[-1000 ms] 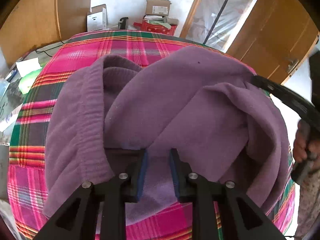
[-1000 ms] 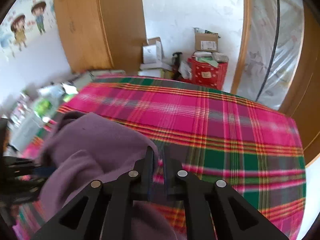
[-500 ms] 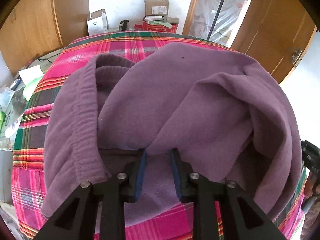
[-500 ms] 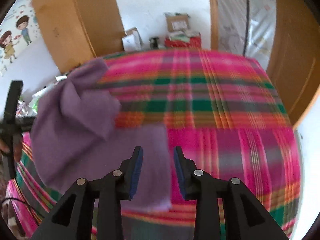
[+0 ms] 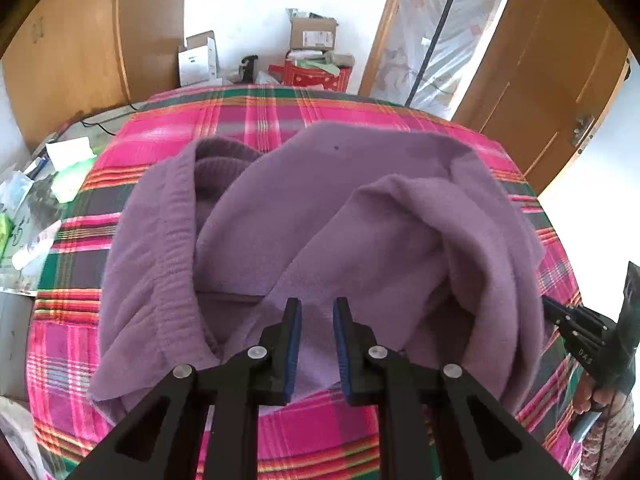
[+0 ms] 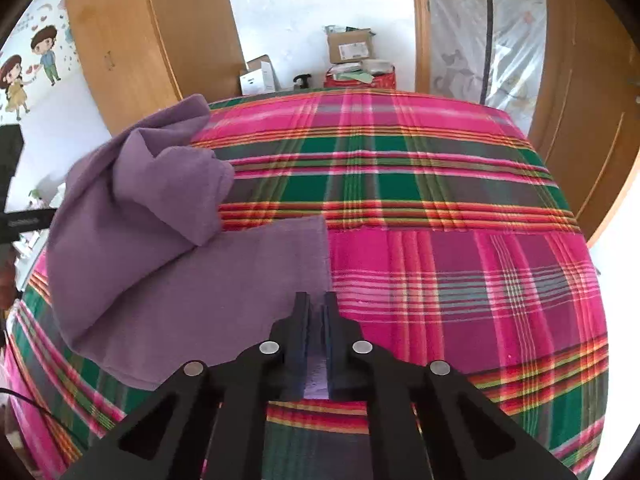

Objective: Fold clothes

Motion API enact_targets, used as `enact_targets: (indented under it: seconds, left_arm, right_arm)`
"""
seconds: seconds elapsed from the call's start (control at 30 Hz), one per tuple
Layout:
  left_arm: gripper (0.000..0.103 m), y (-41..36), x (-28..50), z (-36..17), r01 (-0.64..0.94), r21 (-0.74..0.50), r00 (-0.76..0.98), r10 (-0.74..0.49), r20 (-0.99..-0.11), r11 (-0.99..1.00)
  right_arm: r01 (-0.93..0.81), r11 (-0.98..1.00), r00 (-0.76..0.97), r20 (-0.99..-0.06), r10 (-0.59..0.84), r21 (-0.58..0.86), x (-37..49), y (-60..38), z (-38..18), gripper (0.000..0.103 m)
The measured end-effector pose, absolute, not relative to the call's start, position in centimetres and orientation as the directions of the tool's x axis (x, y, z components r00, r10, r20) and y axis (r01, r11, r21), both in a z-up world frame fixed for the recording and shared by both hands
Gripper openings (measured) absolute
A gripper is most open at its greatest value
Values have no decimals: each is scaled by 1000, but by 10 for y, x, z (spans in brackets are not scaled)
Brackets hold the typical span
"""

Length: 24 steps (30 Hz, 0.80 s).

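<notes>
Purple fleece garment (image 5: 320, 216) on plaid bed (image 6: 460, 184): soft, light, floppy; take by hem corners. Right tool (image 6: 316, 336) clamped on corner. Left tool (image 5: 316, 344) closing, pads clear of fleece.

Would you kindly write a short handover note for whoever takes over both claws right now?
Right claw: shut on the near corner of the purple garment.
Left claw: jaws closing, a flat layer of the garment lies between the pads, not yet gripped.
The garment lies bunched and crumpled on the plaid bedspread, one flat panel stretched toward the right claw.
Done: no neat fold yet.
Left: secure the left grip, spread the garment flat, then fold.
</notes>
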<state>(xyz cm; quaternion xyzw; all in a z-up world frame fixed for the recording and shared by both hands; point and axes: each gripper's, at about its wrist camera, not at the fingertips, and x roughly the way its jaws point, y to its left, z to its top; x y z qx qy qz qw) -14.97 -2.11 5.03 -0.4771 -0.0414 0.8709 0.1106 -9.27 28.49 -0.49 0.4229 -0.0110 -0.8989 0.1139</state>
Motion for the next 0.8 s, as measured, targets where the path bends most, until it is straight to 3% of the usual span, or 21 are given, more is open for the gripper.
enact_targets:
  seconds: [0.1,0.27,0.37,0.5,0.63,0.8]
  left_arm:
    - [17,-16,-135,71,-185,-219,-547,286,-787,-958]
    - [17,2,-128,81,-243,-310,-502,393,-771,-919]
    - [17,10,-127,77,-238,-350,-465,423,-778,-906]
    - [18,11,-126,68,-222,-380,-445,440,-780,-898]
    - [21,8,-123,67,-210,-422,-460,470,-753,-882]
    - [21,13,-124,62,-214,-448,-442,495,-748,-868]
  right_arm:
    - [168,-982,-648,-741,-175,85,-81,284,1,9]
    - [279,-938,-658,-670,-344,207,-57,264,19,11]
    - [383,-886,-630,-628,-457,261,-46,241,26,25]
    - [468,-844,-600,-608,-520,261,-37,212,31,30]
    - [535,-790,-561,-573,-597,298,-35,191,34,50]
    - [550,-789,-551,-591,-589,274,-34,166,29,52]
